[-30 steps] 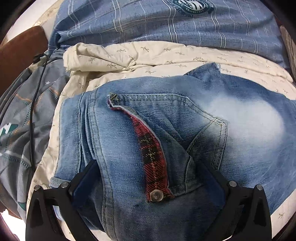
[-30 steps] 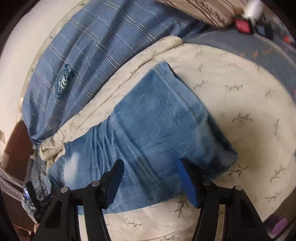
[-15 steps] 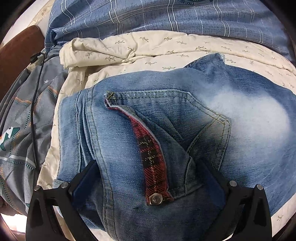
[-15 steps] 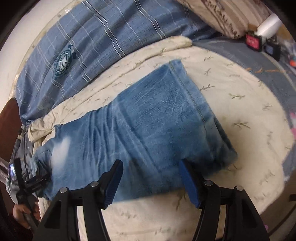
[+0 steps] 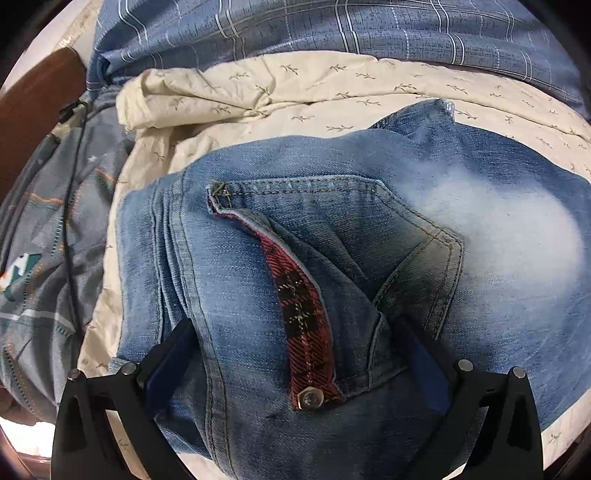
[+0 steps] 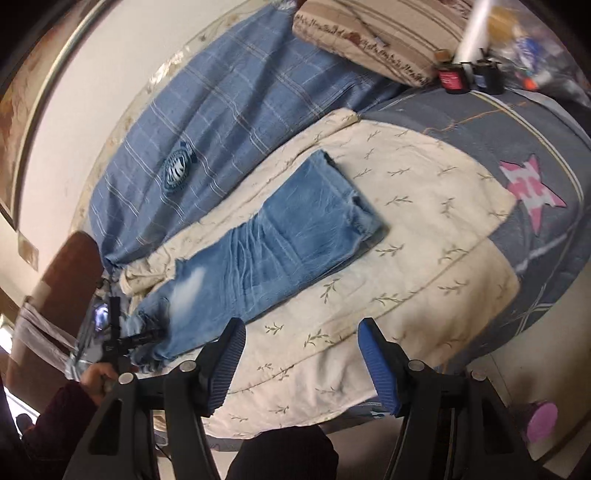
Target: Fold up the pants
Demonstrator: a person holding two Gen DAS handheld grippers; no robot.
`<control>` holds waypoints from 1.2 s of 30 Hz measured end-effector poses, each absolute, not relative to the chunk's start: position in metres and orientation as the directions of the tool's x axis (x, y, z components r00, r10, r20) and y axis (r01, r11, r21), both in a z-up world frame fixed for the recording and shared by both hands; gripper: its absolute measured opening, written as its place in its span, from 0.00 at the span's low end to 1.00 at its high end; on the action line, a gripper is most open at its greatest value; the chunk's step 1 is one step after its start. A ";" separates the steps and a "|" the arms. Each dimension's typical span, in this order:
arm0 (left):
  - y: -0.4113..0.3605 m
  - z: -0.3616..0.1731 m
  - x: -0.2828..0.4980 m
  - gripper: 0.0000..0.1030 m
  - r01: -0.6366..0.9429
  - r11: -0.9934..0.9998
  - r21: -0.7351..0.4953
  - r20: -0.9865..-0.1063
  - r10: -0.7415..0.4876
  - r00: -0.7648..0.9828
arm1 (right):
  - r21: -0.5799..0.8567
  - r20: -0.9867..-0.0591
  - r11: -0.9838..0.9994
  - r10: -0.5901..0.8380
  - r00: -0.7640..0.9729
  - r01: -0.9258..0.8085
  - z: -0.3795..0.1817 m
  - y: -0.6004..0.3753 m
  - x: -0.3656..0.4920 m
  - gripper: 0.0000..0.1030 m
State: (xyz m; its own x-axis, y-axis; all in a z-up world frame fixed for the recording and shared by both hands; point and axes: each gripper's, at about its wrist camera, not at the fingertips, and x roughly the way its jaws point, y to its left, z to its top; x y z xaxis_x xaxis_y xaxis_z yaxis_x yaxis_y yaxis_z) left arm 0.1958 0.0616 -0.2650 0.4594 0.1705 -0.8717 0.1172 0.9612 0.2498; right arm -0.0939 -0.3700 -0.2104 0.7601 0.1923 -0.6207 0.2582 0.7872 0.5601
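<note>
Light-blue jeans [image 6: 295,229] lie folded lengthwise on a cream leaf-print sheet [image 6: 424,221], with the leg ends toward the far right. In the left wrist view the waist end [image 5: 258,295] fills the frame, showing a back pocket and a red plaid flap [image 5: 303,314] with a metal button. My left gripper [image 5: 295,332] straddles that bunched waist, and its blue pads [image 5: 173,354] are pressed into the denim. It also shows at the waist in the right wrist view [image 6: 147,336]. My right gripper [image 6: 301,328] hangs open and empty over the sheet, near the bed's front edge.
A blue checked blanket [image 6: 221,122] lies behind the jeans. A pillow [image 6: 369,29] and small dark containers [image 6: 454,77] sit at the far end. A grey quilt with a pink star [image 6: 532,184] lies to the right. A black cable [image 5: 70,221] runs along the left, and a hand [image 6: 96,376] holds the left gripper.
My right gripper has pulled back and up off the jeans' legs toward the bed's front edge, so more of the bed shows. The left gripper stays at the waist, tilted slightly.
</note>
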 end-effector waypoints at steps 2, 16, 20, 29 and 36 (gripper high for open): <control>0.056 -0.264 0.191 1.00 0.107 0.952 0.286 -0.851 0.201 0.486 | 0.572 -0.624 0.772 0.189 0.759 0.278 -0.214 -0.375 -0.101 0.66; 0.045 -0.228 0.154 1.00 0.099 0.962 0.256 -0.819 0.162 0.550 | 0.609 -0.628 0.729 0.202 0.751 0.313 -0.218 -0.358 -0.120 0.67; 0.035 -0.200 0.138 1.00 0.125 0.967 0.224 -0.771 0.097 0.630 | 0.582 -0.640 0.755 0.197 0.743 0.302 -0.215 -0.346 -0.121 0.67; -0.041 -0.182 0.099 1.00 0.407 0.889 0.207 -0.712 -0.149 0.687 | 0.555 -0.653 0.779 0.189 0.734 0.292 -0.215 -0.334 -0.118 0.67; -0.071 -0.255 0.114 1.00 0.450 0.867 0.215 -0.845 -0.066 0.531 | 0.556 -0.655 0.771 0.177 0.735 0.310 -0.215 -0.334 -0.127 0.67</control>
